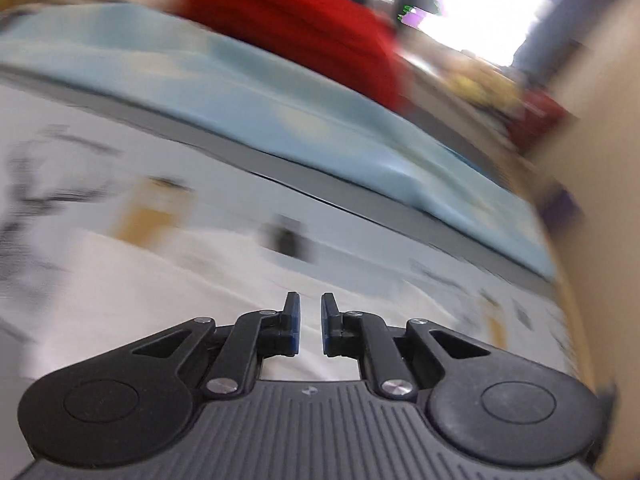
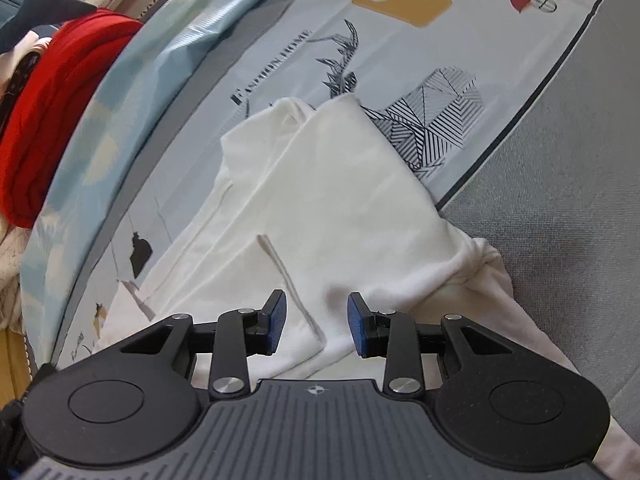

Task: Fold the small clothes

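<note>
A white garment (image 2: 320,200) lies partly folded on a printed tablecloth (image 2: 400,40), one bunched end (image 2: 484,264) hanging over the cloth's edge onto grey fabric. My right gripper (image 2: 317,328) is open and empty just above the garment's near part. The left wrist view is blurred by motion. There my left gripper (image 1: 311,324) hovers over white cloth (image 1: 160,280), its jaws a narrow gap apart with nothing between them.
A red garment (image 2: 52,112) lies on a pile at the left, past a light blue patterned cloth (image 2: 112,120); it also shows in the left wrist view (image 1: 300,28). A grey upholstered surface (image 2: 560,200) lies to the right.
</note>
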Demonstrator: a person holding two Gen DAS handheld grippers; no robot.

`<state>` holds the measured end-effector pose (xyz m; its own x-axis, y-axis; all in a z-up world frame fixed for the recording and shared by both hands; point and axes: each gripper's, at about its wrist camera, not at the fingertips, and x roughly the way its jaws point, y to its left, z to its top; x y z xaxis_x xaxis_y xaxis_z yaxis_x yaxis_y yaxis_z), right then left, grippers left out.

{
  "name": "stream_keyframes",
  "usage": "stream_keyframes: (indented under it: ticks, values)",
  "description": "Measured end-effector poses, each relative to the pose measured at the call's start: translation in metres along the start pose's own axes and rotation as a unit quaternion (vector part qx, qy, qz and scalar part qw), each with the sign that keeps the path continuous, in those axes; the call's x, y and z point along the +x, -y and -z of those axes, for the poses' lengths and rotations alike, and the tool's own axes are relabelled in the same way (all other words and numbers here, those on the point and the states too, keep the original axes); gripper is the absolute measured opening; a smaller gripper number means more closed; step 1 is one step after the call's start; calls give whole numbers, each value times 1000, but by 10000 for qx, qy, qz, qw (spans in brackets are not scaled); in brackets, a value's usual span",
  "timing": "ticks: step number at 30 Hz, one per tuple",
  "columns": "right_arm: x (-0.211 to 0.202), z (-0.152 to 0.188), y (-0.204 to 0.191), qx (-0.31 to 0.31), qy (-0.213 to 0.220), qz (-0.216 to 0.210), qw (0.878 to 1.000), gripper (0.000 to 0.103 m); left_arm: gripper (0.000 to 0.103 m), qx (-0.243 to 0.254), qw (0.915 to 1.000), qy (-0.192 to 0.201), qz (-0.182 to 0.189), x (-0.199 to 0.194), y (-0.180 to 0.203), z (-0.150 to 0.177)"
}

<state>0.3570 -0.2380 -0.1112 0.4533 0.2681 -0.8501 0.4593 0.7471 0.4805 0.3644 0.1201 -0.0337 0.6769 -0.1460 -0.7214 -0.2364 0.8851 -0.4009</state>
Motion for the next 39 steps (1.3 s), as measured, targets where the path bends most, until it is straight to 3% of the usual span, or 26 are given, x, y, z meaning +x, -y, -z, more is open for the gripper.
stream_keyframes:
  ticks: [2, 4, 13, 15, 18, 20, 24, 25, 27, 30, 32, 37, 39]
  values:
    - [8, 1, 2, -6, -71, 59, 10000, 35, 11, -328, 9984, 154, -437, -5, -29, -15]
    - [19, 3, 4, -18, -227, 51, 9997, 35, 12, -572, 9959, 272, -651, -12, -51, -26]
    - [41, 16, -24, -672, -331, 139, 9971, 36, 12, -727, 9942, 260, -751, -9, -56, -33]
    - [42, 20, -32, -1020, -354, 107, 9941, 16, 12, -736, 9938, 306, -773, -10, -58, -32]
    - [38, 24, -42, -1442, -362, -119, 9888, 3, 12, -778, 9930, 337, -824, -17, -65, -30]
    - [22, 18, -43, -1485, -68, -338, 9883, 1, 12, -812, 9923, 354, -864, -18, -69, -31]
    - [-47, -6, -46, -1697, 1374, -835, 9723, 1, 12, -769, 9927, 347, -860, -19, -71, -33]
    - [-58, -12, -42, -1722, 1621, -786, 9684, 1, 12, -762, 9927, 341, -873, -19, -72, -33]
    - [-66, -22, -30, -1824, 1979, -237, 9628, 1, 12, -779, 9923, 316, -913, -17, -74, -32]
    - [-52, -41, -1, -1564, 1769, 476, 9705, 1, 12, -750, 9930, 172, -892, -10, -73, -30]
    - [-41, -49, 14, -1311, 1505, 519, 9785, 1, 12, -714, 9936, -38, -874, -2, -71, -26]
    - [-25, -54, 17, -1215, 1286, 752, 9813, 5, 16, -673, 9927, -634, -778, 20, -71, -11]
    - [-27, -52, 21, -1020, 1368, 843, 9817, 16, 16, -755, 9915, -835, -658, 28, -72, -4]
